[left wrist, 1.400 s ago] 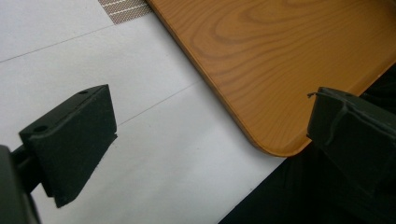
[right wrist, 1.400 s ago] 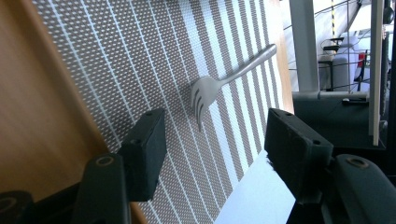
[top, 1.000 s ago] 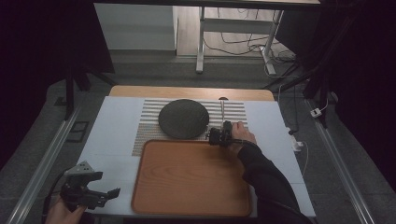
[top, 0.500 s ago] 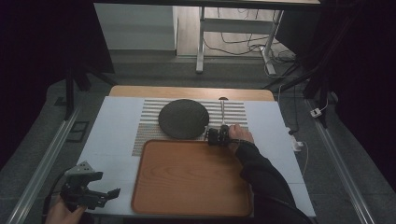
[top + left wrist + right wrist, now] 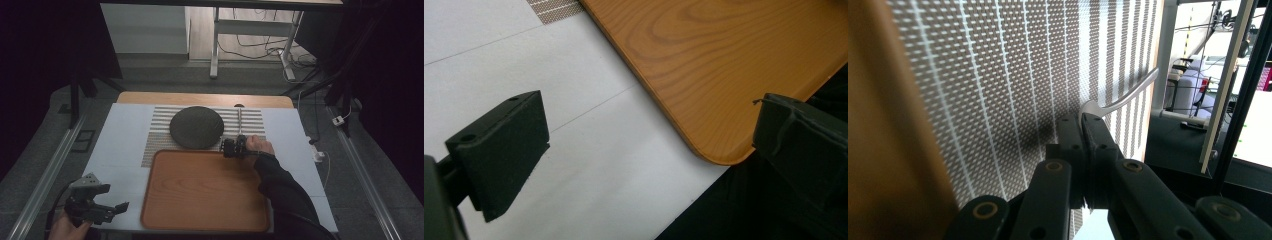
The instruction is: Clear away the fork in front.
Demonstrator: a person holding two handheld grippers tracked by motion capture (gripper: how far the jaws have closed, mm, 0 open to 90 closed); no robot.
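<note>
Slender metal utensil, possibly a spoon, is lying lengthwise on the striped mat; its near end is sitting pinched between the right gripper's jaws.

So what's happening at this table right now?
A person works with a gripper in each hand. The right gripper is shut on the near end of a slim metal utensil that lies on the striped placemat, beside the dark round plate and just past the far edge of the wooden tray. Which kind of utensil it is I cannot tell. The left gripper is open, holds nothing and hovers over the white table by the tray's near left corner.
</note>
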